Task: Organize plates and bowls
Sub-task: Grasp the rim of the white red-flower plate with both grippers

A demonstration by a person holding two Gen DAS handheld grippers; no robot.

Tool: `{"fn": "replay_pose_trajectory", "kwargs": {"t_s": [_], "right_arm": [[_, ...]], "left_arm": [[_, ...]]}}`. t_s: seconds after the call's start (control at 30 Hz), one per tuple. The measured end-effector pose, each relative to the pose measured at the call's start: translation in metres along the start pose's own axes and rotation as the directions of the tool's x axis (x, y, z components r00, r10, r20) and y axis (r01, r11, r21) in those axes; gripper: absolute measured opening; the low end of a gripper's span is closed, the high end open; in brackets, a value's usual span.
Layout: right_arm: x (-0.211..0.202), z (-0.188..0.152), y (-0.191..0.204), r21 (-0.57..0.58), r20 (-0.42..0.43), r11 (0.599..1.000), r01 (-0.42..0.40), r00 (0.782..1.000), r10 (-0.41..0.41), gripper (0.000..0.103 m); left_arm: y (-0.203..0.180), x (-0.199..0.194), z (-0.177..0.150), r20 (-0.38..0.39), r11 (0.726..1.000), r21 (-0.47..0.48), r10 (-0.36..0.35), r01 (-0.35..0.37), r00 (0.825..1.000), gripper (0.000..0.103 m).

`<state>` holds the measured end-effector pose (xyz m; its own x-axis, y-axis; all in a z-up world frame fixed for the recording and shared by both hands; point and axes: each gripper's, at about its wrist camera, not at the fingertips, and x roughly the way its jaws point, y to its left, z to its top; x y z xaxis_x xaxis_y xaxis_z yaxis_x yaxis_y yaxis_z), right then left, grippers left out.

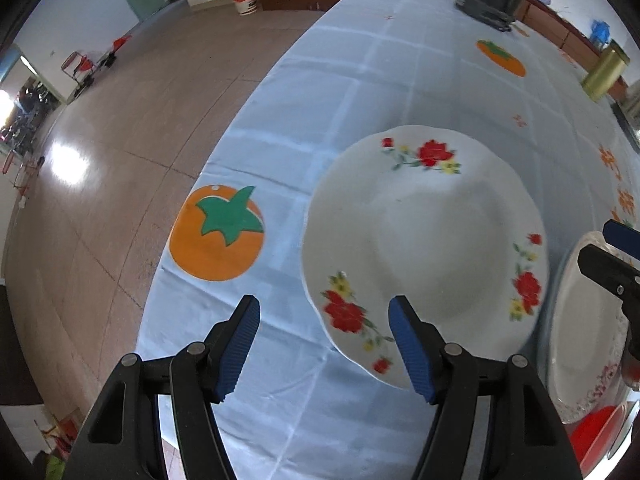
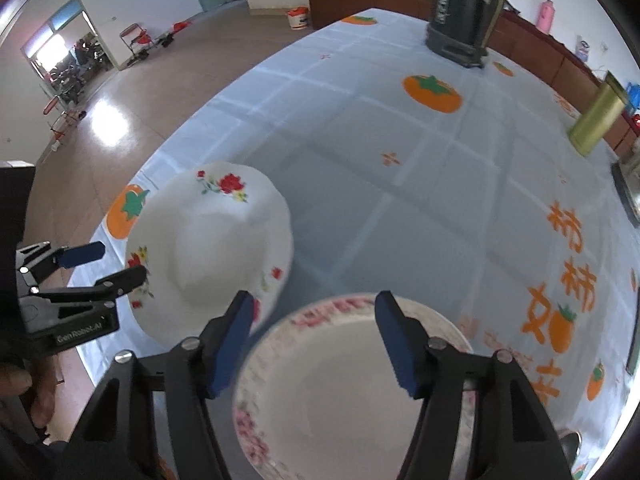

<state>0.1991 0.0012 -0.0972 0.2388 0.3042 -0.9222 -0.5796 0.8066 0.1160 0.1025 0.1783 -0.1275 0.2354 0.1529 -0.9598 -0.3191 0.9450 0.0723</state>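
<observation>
We're lining up grabs on two plates, none held yet.
Left gripper (image 1: 324, 344) jaws open, red-flower plate (image 1: 424, 248) at 1 o'clock; right gripper (image 2: 314, 338) jaws open over pink-rimmed plate (image 2: 340, 376); next, close on rims.

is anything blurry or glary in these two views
Left wrist view: the flowered plate is slightly motion-smeared, and window glare whitens a patch of floor. Right wrist view: the pink-rimmed plate is soft up close, its rim print smeared; fisheye bends the tablecloth edges in both.
</observation>
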Motion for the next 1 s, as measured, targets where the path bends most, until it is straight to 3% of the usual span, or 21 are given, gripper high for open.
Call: {"fn": "replay_pose_trajectory", "kwargs": {"t_s": [0.23, 0.57, 0.67, 0.73, 0.8, 0.87, 1.0], "right_arm": [[0.023, 0.015, 0.011, -0.020, -0.039, 1.000, -0.009, 0.999, 0.008, 0.054], [0.051, 0.019, 0.014, -0.046, -0.103, 0.999, -0.006, 0.995, 0.001, 0.033], [0.055, 0.018, 0.013, -0.046, -0.111, 0.999, -0.011, 0.994, 0.006, 0.033], [0.057, 0.018, 0.014, -0.043, -0.113, 0.999, -0.018, 0.993, 0.013, 0.030], [0.058, 0.018, 0.015, -0.044, -0.114, 0.998, -0.034, 0.993, 0.029, 0.021], [0.057, 0.018, 0.018, -0.057, -0.111, 0.998, -0.029, 0.994, 0.023, 0.021], [0.057, 0.018, 0.018, -0.058, -0.108, 0.998, -0.028, 0.994, 0.022, 0.021]], "left_arm": [[0.007, 0.008, 0.010, -0.006, 1.000, -0.023, -0.015, 0.015, 1.000, 0.069], [0.008, 0.021, 0.018, -0.019, 0.999, -0.032, -0.041, 0.041, 0.999, 0.069], [0.009, 0.024, 0.019, -0.018, 0.999, -0.028, -0.039, 0.039, 0.999, 0.068], [0.009, 0.028, 0.020, -0.025, 0.999, -0.031, -0.034, 0.033, 0.999, 0.057], [0.008, 0.029, 0.021, -0.026, 0.997, -0.035, -0.066, 0.065, 0.998, 0.045], [0.002, 0.028, 0.022, -0.019, 0.997, -0.020, -0.070, 0.070, 0.997, 0.034], [-0.003, 0.027, 0.022, -0.016, 0.998, -0.015, -0.058, 0.058, 0.998, 0.034]]}}
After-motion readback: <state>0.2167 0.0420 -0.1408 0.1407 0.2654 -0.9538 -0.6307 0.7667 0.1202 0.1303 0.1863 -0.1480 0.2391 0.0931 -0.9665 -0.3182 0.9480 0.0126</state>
